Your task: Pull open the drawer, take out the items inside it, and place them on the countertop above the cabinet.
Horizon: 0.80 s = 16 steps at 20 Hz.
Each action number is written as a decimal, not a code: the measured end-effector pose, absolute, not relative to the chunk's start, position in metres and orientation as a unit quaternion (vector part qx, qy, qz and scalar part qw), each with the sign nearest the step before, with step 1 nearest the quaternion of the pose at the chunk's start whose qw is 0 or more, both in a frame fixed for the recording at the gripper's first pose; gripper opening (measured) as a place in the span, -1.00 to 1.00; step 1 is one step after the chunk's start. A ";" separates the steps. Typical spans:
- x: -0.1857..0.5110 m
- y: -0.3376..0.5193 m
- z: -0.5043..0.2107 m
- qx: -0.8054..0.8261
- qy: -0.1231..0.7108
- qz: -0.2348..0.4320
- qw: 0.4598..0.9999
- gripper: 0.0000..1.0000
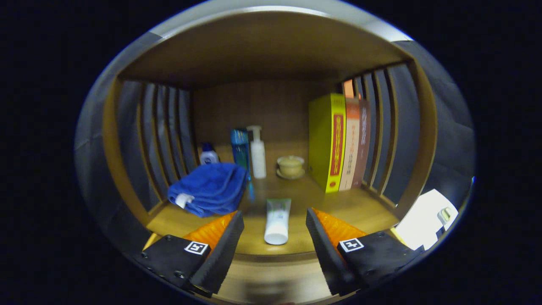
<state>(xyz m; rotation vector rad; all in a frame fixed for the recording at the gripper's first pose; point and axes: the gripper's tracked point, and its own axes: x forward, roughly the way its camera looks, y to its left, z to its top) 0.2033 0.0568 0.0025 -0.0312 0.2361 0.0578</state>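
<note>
Tube (277,221) lies flat on the countertop (305,199), long axis running away from the gripper (274,220), white cap nearest, between the spread, empty fingers. Left of the tube sits a blue towel (209,188); beyond it bottles (250,150), a lidded cup (290,166), upright books (338,142).

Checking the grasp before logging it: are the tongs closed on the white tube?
No: the tongs stand open, and the white tube lies flat on the wooden shelf between their fingers, touched by neither.

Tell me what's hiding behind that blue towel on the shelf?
Behind the blue towel a small white bottle pokes up, its lower part covered. A tall blue bottle stands beside it. The open claw hovers before a tube.
</note>
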 end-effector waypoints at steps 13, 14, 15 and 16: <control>0.048 0.047 -0.002 -0.020 0.003 0.046 0.999 0.93; 0.042 0.046 -0.010 -0.024 0.001 0.040 0.999 0.93; 0.037 0.046 -0.018 -0.024 0.001 0.037 0.999 0.92; 0.030 0.046 -0.026 -0.020 0.002 0.035 0.999 0.92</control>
